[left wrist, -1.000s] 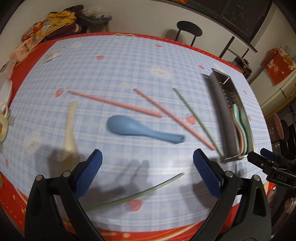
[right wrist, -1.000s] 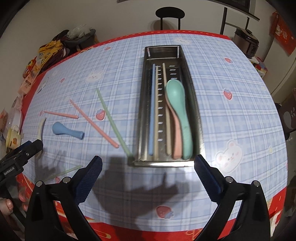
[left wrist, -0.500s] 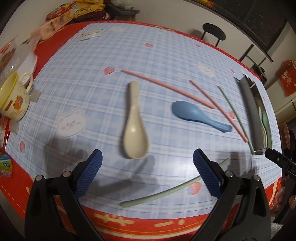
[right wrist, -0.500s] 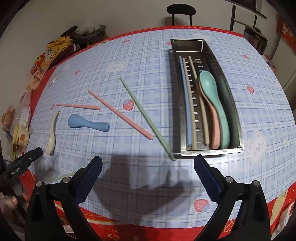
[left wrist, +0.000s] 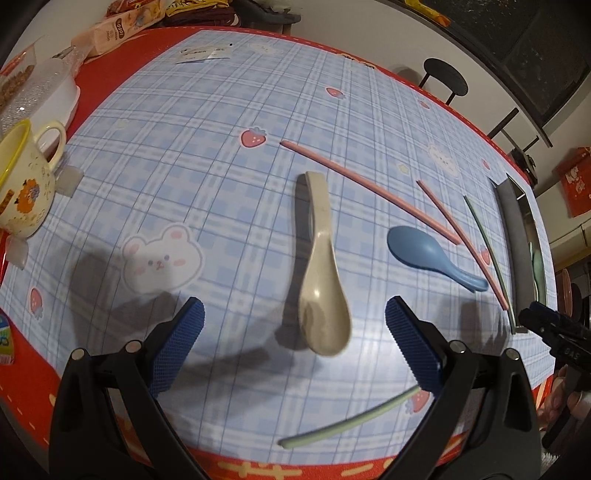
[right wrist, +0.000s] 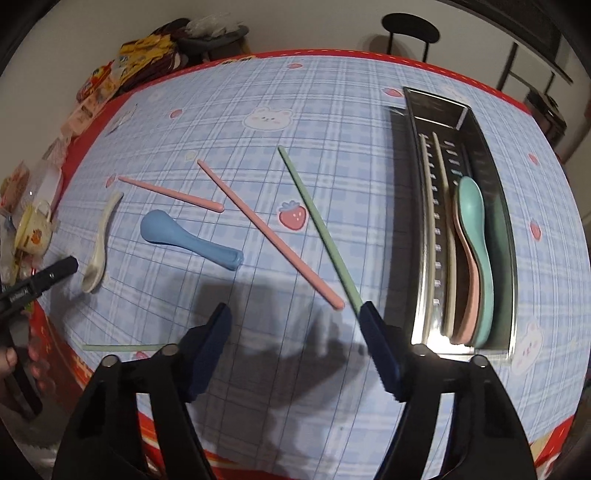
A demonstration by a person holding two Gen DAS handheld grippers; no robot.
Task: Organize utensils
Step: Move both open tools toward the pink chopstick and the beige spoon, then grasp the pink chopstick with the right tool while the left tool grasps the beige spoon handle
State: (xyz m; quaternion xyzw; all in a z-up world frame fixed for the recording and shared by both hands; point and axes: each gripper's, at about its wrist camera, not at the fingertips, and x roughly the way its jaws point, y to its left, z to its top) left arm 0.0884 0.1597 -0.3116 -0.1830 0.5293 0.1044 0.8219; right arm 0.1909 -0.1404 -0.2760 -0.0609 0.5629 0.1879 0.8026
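A cream spoon (left wrist: 321, 266) lies on the checked tablecloth, its bowl between the wide-apart fingers of my left gripper (left wrist: 293, 339), which hangs open above it. To its right lie a blue spoon (left wrist: 424, 251), two pink chopsticks (left wrist: 369, 188) and a green chopstick (left wrist: 487, 251). Another green chopstick (left wrist: 351, 421) rests near the front edge. My right gripper (right wrist: 297, 347) is closing with nothing between its jaws. Its right finger is beside the near end of the green chopstick (right wrist: 321, 229). The steel tray (right wrist: 413, 206) holds a teal spoon (right wrist: 476, 240), a pink spoon and chopsticks.
A yellow-rimmed mug (left wrist: 22, 184) and a clear container stand at the table's left edge. Snack packs (right wrist: 140, 62) are piled at the far left corner. A black stool (right wrist: 410, 26) stands beyond the table. The red table border runs close under both grippers.
Both grippers have shifted left across the table. The left one now hangs over the cream spoon instead of the blue one. The right one left the tray front and its jaws have narrowed.
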